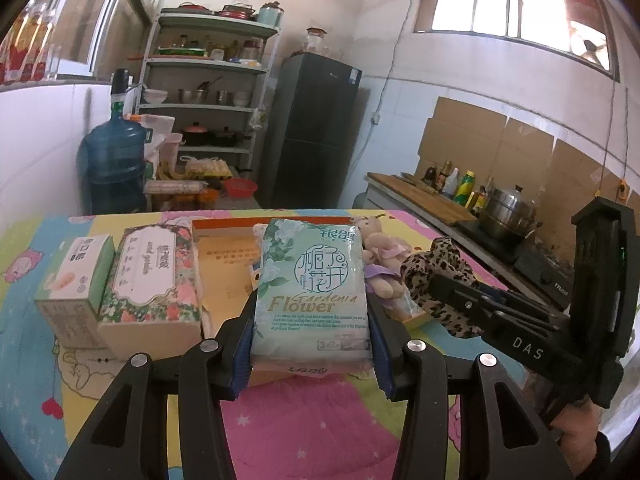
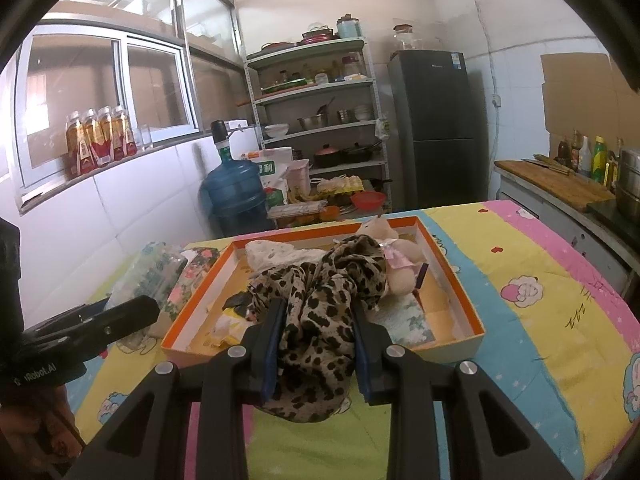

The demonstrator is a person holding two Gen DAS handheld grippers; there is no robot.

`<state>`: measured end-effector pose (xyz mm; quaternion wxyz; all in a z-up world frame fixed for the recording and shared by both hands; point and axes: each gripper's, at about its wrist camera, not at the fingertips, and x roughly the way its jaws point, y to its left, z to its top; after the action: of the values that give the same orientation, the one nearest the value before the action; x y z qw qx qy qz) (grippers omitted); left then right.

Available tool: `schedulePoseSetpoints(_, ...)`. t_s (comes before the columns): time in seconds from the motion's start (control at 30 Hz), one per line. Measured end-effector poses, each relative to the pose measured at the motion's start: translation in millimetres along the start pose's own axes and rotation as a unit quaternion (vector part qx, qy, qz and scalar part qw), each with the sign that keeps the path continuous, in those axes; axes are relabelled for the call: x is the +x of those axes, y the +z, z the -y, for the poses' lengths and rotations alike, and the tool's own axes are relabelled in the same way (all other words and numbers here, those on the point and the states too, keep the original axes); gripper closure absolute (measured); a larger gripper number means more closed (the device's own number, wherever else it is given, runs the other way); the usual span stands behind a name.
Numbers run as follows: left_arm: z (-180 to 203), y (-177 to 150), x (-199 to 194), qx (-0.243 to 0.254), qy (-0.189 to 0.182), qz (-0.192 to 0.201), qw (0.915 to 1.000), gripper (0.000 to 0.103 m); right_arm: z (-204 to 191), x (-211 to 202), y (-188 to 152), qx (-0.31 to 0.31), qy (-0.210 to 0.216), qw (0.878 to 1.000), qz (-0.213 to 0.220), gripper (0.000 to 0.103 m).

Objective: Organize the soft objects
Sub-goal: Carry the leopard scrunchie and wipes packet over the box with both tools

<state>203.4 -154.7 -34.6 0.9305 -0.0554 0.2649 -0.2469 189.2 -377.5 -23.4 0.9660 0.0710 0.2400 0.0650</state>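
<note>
Nearest in the left wrist view, the left claw [image 1: 312, 344] is clamped on a pale green tissue pack [image 1: 312, 292], its blue pads pressing the pack's two long sides. The wrapper reads "Gardenia Flower" in gold and teal under a ring of Chinese characters, with a brand mark in Chinese at the top edge; the small English lines below are too fine to read. The pack is held above the cartoon-print cloth [image 1: 304, 424] covering the table, at the near rim of the orange-edged box [image 1: 224, 258].

To the right, the right claw [image 2: 316, 344] is closed on a leopard-print scarf [image 2: 320, 312], which bunches between its pads and hangs below them at the box's near edge. Its body carries the letters "DAS" in the left view; the left claw's body in the right view shows "Robot.AI", with the start unclear.

Inside the box lies a beige teddy bear [image 2: 396, 264] in a pink dress, beside a cream lace cloth [image 2: 276, 254].

Left of the box stand a floral tissue box [image 1: 150, 280] with a white label and a green and white carton [image 1: 78, 276] printed in Chinese.

Farther back, a blue water jug [image 1: 114, 156] stands before metal shelves [image 1: 208, 80], with a dark fridge [image 1: 316, 132] alongside.
</note>
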Motion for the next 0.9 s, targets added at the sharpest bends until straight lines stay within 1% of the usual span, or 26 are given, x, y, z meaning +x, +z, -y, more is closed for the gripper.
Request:
schedulePoseSetpoints(0.27,7.4,9.0,20.5,0.009,0.000,-0.007,0.9999,0.053,17.6,9.6,8.9,0.005,-0.005,1.000,-0.001,0.072)
schedulePoseSetpoints(0.5,10.6,18.5,34.2,0.011,0.005,-0.007,0.9999,0.053,24.5,18.8,14.6,0.007,-0.007,1.000,-0.001,0.072)
schedulePoseSetpoints(0.9,3.9,33.9,66.6,-0.004,0.010,-0.017,0.9998,0.053,29.1,35.7,26.4,0.001,-0.004,1.000,-0.005,0.072)
